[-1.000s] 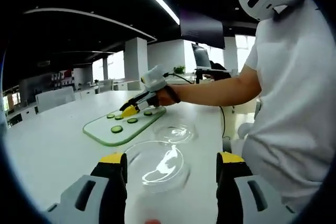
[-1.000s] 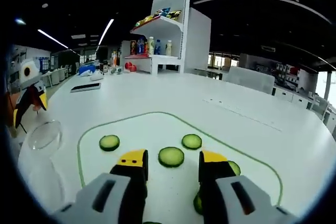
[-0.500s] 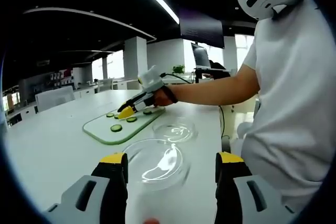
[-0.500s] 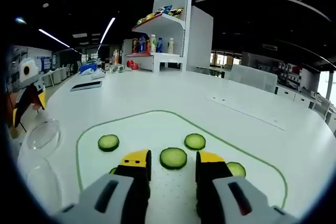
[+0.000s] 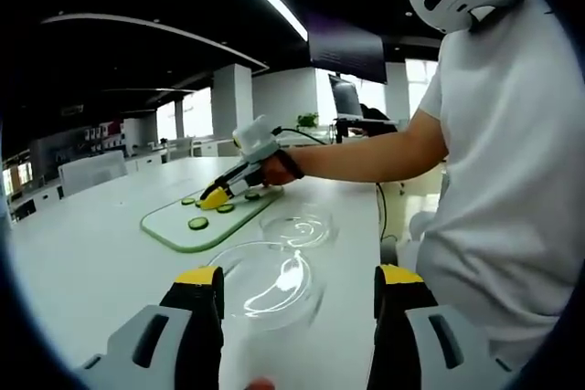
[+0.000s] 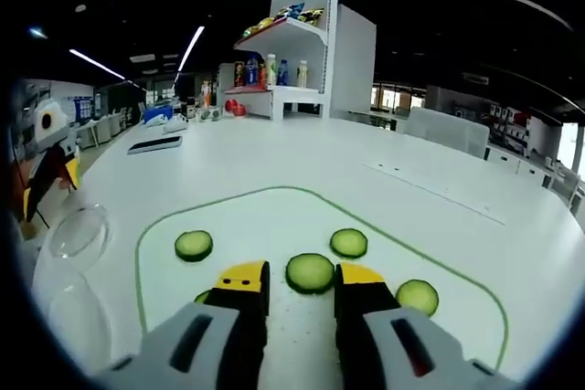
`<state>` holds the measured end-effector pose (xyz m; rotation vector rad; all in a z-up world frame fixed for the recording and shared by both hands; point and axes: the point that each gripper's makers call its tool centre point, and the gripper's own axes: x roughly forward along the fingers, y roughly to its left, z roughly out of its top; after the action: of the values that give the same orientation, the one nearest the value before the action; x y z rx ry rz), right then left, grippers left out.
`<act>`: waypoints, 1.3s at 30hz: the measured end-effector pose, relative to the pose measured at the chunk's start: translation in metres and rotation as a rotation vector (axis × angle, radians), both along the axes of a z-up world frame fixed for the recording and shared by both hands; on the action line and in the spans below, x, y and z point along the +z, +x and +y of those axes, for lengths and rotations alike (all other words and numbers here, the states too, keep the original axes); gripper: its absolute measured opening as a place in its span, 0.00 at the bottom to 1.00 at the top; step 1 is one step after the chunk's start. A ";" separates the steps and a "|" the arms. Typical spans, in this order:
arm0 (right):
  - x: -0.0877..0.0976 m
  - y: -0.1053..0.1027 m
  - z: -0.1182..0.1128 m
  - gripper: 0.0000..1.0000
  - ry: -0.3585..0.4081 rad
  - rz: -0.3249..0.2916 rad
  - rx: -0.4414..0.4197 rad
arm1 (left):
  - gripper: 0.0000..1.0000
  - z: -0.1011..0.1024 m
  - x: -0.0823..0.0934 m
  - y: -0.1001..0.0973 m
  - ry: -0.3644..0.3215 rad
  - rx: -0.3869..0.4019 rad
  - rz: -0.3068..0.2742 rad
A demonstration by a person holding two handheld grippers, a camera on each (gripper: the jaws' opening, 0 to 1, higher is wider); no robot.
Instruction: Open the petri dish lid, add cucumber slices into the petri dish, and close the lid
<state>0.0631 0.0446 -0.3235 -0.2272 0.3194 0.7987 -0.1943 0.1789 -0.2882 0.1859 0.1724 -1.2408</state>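
In the left gripper view my left gripper (image 5: 298,277) stands open just above the white table, its yellow tips on either side of a clear petri dish part (image 5: 270,285). A second clear dish part (image 5: 298,226) lies just beyond it. In the right gripper view my right gripper (image 6: 302,274) hovers low over the green-edged cutting board (image 6: 274,203), jaws narrowed with a small gap, a cucumber slice (image 6: 310,272) at their tips. Other slices (image 6: 193,245) (image 6: 348,242) (image 6: 418,296) lie around it. The left gripper view has the right gripper (image 5: 213,198) tipped down onto the board (image 5: 174,233).
A person in a white shirt (image 5: 512,180) stands at the table's right side, arm stretched over the board. In the right gripper view the clear dish parts (image 6: 78,233) lie left of the board near my left gripper (image 6: 53,171). A shelf with bottles (image 6: 274,70) and a dark tablet (image 6: 154,144) sit farther back.
The right gripper's jaws have narrowed around the middle cucumber slice and moved slightly forward. The left gripper has stayed open over the dish.
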 end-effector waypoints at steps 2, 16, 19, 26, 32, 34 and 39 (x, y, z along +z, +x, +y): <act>0.000 0.000 0.000 0.29 0.002 0.002 0.001 | 0.65 0.000 -0.001 -0.002 0.007 -0.008 0.000; -0.002 0.001 -0.001 0.27 0.011 0.052 -0.005 | 0.64 -0.004 -0.001 -0.006 0.026 -0.038 -0.006; -0.002 0.002 -0.002 0.25 0.003 0.064 -0.009 | 0.63 -0.003 0.001 -0.004 0.023 -0.026 -0.020; -0.003 0.002 -0.002 0.24 -0.015 0.077 -0.009 | 0.61 0.001 0.007 -0.001 0.002 -0.009 -0.031; -0.003 0.002 -0.002 0.24 -0.019 0.076 -0.015 | 0.61 0.002 0.002 -0.003 0.012 -0.011 -0.025; -0.003 0.002 -0.002 0.24 -0.020 0.076 -0.014 | 0.60 0.003 0.001 -0.001 0.017 -0.005 -0.032; -0.003 0.003 -0.008 0.20 -0.036 0.076 -0.016 | 0.60 0.004 0.002 0.003 0.013 0.007 -0.036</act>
<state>0.0662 0.0370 -0.3263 -0.2280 0.4069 0.7877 -0.1917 0.1828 -0.2859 0.2190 0.1501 -1.2287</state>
